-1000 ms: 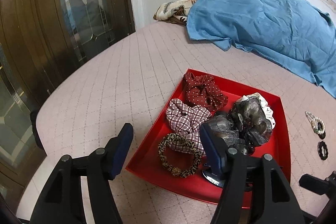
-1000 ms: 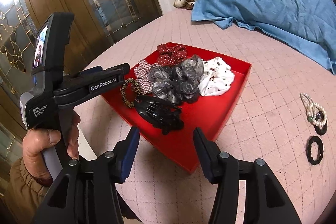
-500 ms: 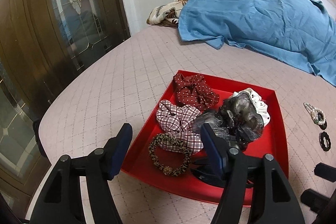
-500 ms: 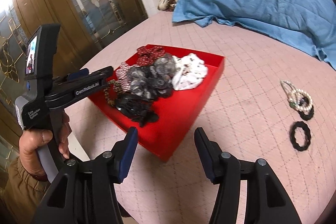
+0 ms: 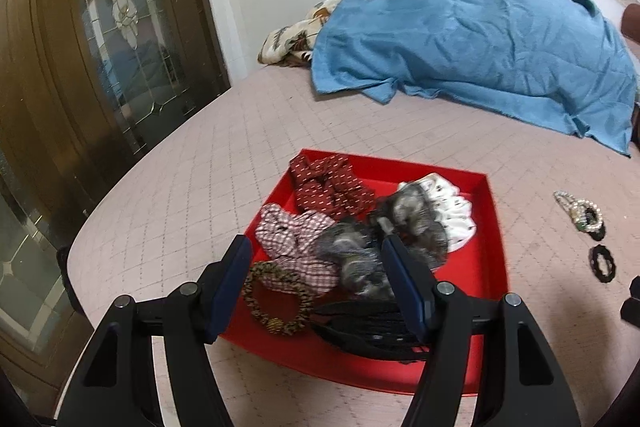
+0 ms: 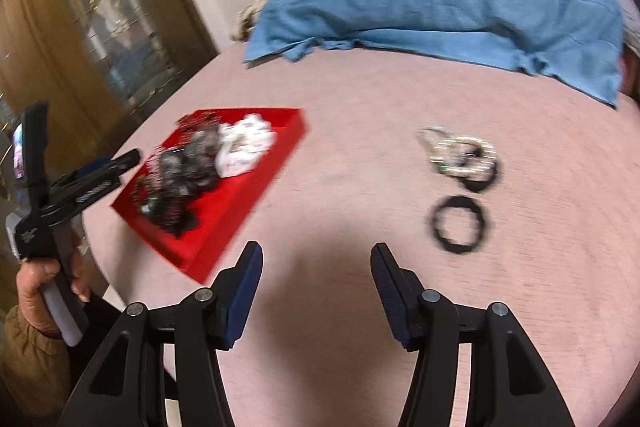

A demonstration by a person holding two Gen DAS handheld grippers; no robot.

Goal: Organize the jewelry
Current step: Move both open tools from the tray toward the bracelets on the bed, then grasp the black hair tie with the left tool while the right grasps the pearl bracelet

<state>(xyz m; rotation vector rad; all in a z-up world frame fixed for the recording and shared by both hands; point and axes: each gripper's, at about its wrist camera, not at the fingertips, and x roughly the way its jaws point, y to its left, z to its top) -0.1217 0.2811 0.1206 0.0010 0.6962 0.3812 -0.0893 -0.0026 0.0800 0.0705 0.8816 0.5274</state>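
A red tray (image 5: 494, 267) on the pink bed holds several scrunchies, a leopard hair tie (image 5: 276, 301) and a black claw clip (image 5: 368, 323). My left gripper (image 5: 320, 259) is open and empty above the tray's near edge. The tray also shows in the right wrist view (image 6: 256, 183). To its right on the bed lie a pearl bracelet (image 6: 460, 155) and a black hair ring (image 6: 460, 225). My right gripper (image 6: 316, 271) is open and empty, over bare bed just left of and nearer than the ring. Both pieces also show in the left wrist view, the bracelet (image 5: 580, 213) and the ring (image 5: 602, 263).
A blue cloth (image 5: 480, 43) covers a patterned pillow (image 5: 296, 39) at the bed's far end. A wooden door with glass panes (image 5: 100, 47) stands to the left. The bed's rounded edge (image 5: 80, 251) is at the left.
My right gripper has swung right, away from the tray and toward the bracelet and black ring. My left gripper has drifted slightly over the tray. Both stay open.
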